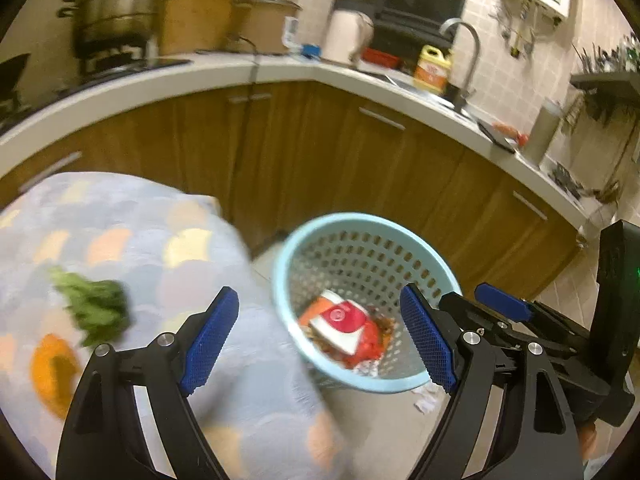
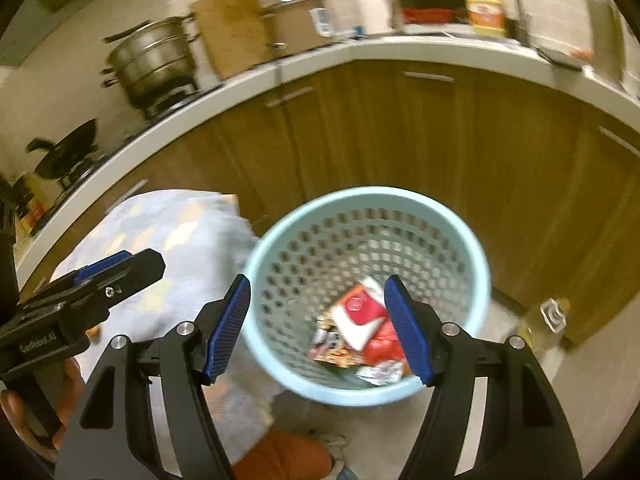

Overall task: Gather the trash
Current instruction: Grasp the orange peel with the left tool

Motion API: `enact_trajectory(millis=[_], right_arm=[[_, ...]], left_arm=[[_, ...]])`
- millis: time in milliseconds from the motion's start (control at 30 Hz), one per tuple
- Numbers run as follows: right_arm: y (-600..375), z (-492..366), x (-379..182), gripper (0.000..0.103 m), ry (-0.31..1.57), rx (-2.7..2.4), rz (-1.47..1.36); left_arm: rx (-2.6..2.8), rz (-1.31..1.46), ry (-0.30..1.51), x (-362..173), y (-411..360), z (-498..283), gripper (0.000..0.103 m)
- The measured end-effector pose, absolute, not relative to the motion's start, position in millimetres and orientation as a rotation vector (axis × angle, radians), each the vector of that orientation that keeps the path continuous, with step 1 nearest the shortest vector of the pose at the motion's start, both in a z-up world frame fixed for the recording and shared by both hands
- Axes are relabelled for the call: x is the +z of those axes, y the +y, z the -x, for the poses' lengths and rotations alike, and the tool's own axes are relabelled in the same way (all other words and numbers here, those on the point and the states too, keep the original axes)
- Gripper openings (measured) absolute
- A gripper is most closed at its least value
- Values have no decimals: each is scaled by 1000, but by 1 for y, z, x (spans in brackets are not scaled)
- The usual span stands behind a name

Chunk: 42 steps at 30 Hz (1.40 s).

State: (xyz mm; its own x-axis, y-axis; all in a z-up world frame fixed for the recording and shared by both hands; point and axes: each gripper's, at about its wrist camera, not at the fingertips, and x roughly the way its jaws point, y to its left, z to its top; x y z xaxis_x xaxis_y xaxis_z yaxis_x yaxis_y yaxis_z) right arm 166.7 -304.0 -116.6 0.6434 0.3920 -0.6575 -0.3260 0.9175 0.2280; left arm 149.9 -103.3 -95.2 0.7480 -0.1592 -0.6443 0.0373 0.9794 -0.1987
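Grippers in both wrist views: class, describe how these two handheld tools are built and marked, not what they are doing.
Each gripper, left and right, has two black plastic arms with triangular cut-outs and silver round bolts. The fingers carry bright blue pads with a fine ridged, grid-like texture. In the right wrist view the left tool's black body bears white lettering. In the left wrist view the right tool's black housing shows a small green light.

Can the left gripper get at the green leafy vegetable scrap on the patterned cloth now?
Probably yes. The left gripper is open and empty, and the green leafy vegetable scrap lies uncovered on the patterned cloth, just beside its left finger.
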Motion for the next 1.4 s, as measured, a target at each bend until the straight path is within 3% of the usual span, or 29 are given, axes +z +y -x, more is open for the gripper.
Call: enact_trajectory(millis=[433,900,1100,1267,1400], right_arm=[[-173,-143,-121,66,773,639,54],[-118,-151,-172,66,872,647,106],[-115,-153,-172,66,873,648,122],[-106,-152,-169,66,884,664,148],[-90,-157,-159,66,876,706,146]], left_arm=[[193,309,618,-69,34,-64,81],[138,418,797,-143,75,-72,78],[115,406,787,-152,69,-76,59],[111,435,752,-150,74,-72,26],[206,430,699,-140,92,-63,24]])
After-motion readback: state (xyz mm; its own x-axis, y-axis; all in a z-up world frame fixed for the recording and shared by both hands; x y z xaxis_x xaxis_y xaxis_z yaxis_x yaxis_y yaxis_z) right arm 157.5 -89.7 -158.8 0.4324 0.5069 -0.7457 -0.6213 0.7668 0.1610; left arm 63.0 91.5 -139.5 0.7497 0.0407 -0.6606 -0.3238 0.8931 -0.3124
